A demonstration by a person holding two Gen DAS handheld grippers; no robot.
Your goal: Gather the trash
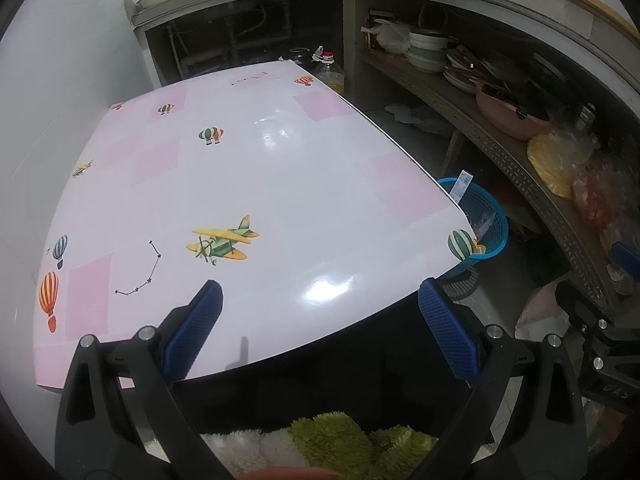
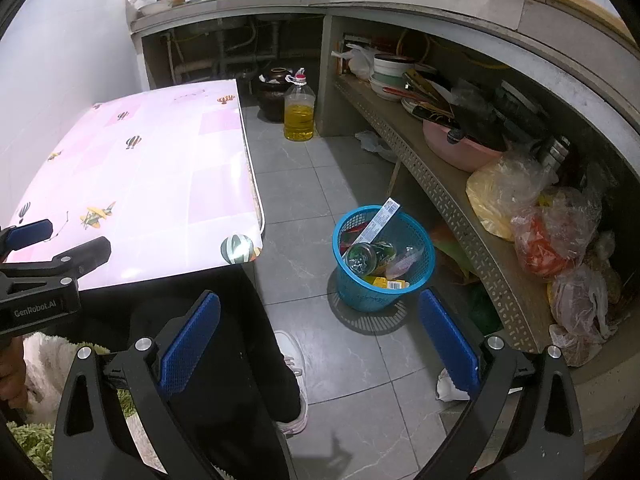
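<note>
A blue mesh trash basket (image 2: 384, 256) stands on the grey floor to the right of the table and holds a can, wrappers and a long white box. It also shows in the left wrist view (image 1: 486, 220), partly hidden behind the table corner. My left gripper (image 1: 320, 300) is open and empty above the near edge of the pink patterned table (image 1: 260, 168). My right gripper (image 2: 320, 316) is open and empty above the floor, just short of the basket. The left gripper also shows at the left of the right wrist view (image 2: 60, 236).
A bottle of yellow oil (image 2: 299, 110) and a dark jar (image 2: 274, 88) stand on the floor beyond the table. A curved shelf (image 2: 440, 184) at the right holds bowls, a pink basin and plastic bags. The person's leg and white shoe (image 2: 292, 380) are below.
</note>
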